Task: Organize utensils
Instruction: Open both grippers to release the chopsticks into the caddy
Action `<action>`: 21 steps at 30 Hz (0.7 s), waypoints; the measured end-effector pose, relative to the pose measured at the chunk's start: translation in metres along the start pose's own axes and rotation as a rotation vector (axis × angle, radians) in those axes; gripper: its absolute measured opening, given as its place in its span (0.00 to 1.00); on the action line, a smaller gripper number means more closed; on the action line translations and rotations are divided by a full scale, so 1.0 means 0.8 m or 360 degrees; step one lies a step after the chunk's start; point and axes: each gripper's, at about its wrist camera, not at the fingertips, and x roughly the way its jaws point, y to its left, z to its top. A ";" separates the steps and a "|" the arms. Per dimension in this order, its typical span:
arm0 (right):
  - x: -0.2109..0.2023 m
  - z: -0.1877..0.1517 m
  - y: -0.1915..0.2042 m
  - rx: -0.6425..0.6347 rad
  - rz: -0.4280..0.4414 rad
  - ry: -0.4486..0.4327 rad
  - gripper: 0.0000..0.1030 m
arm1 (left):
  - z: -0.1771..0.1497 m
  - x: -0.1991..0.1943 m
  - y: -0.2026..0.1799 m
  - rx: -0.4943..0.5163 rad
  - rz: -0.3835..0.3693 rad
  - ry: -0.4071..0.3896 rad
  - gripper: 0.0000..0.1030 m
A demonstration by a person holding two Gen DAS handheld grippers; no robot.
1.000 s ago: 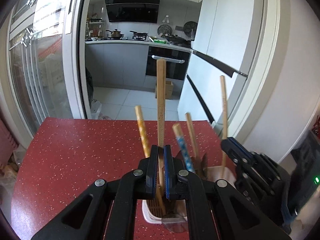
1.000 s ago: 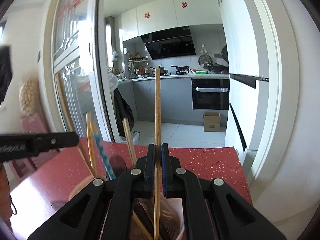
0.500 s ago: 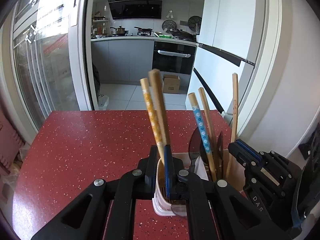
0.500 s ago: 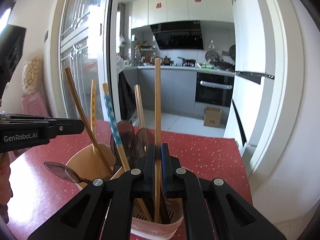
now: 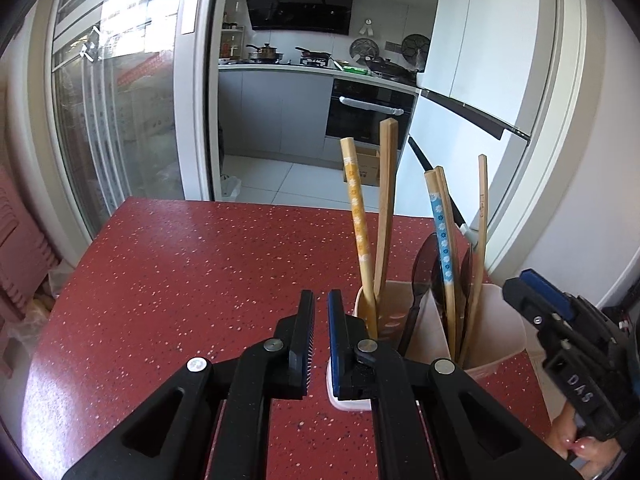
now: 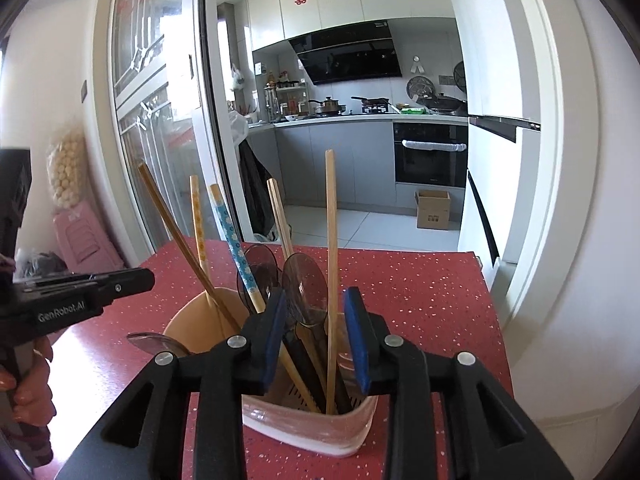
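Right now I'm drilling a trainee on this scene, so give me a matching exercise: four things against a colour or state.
Things:
1. left gripper
2. right gripper
3. table
4. patterned chopstick

Descriptions:
A. red, speckled
B. jaws wide apart around the holder's contents
C. blue with white flowers
D. jaws slightly apart, empty

Pairs: 1-D, 2-B, 3-A, 4-C

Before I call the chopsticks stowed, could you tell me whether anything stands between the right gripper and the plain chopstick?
Nothing visible: the right gripper is open, straddling the plain chopstick, which stands in the holder.
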 end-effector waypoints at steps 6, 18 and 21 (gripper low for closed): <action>-0.017 -0.002 0.001 0.0023 -0.0003 0.0018 0.36 | -0.010 -0.012 0.001 0.0018 0.0041 -0.0003 0.35; -0.032 -0.009 0.008 0.0051 -0.0002 0.0097 0.38 | -0.022 -0.022 -0.004 0.0067 0.0117 0.0006 0.35; -0.036 -0.010 0.010 0.0056 -0.0007 0.0109 0.38 | -0.027 -0.025 -0.002 0.0075 0.0136 0.0012 0.35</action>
